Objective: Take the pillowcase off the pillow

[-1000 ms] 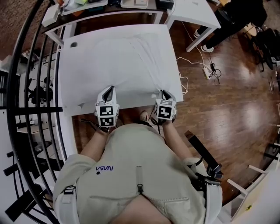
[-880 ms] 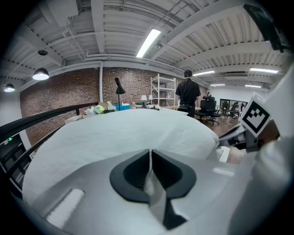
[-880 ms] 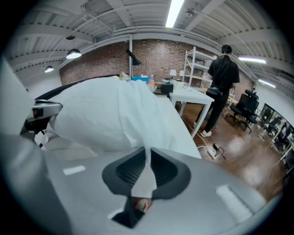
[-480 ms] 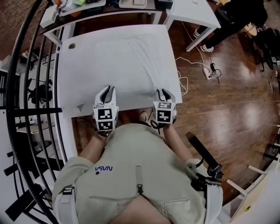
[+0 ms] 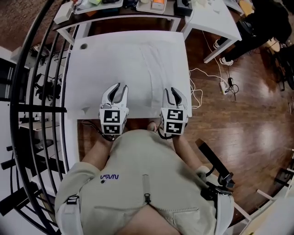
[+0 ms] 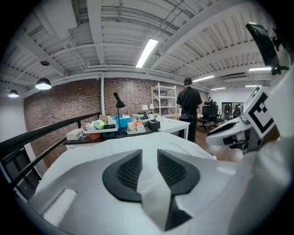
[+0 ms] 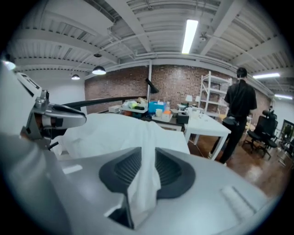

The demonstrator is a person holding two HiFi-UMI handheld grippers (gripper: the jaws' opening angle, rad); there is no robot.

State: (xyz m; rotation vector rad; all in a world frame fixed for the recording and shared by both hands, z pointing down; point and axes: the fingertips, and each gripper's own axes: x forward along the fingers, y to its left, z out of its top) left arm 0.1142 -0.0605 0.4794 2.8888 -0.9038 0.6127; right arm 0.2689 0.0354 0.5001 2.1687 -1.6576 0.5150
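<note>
The white pillowcase [image 5: 138, 69] lies flat on the white table [image 5: 77, 64], reaching to its near edge. My left gripper [image 5: 118, 88] is over the cloth's near left edge. Its jaws are opening, and in the left gripper view [image 6: 149, 156] white fabric lies in the gap between the pads. My right gripper [image 5: 176, 92] is at the near right edge. Its jaws stand apart, and in the right gripper view [image 7: 148, 155] a loose fold of the pillowcase [image 7: 146, 137] drapes between the pads. No separate pillow can be made out.
A desk with boxes and a lamp [image 5: 138, 4] stands behind the table, and a second white table [image 5: 216, 18] is at the back right. A black railing [image 5: 41, 92] runs along the left. A power strip and cables [image 5: 225, 85] lie on the wooden floor. A person in black [image 7: 239, 114] stands beyond.
Both grippers' jaws were shut on the near edge of the cloth and now stand apart. The left jaws spread clearly wider. The head view has tilted slightly.
</note>
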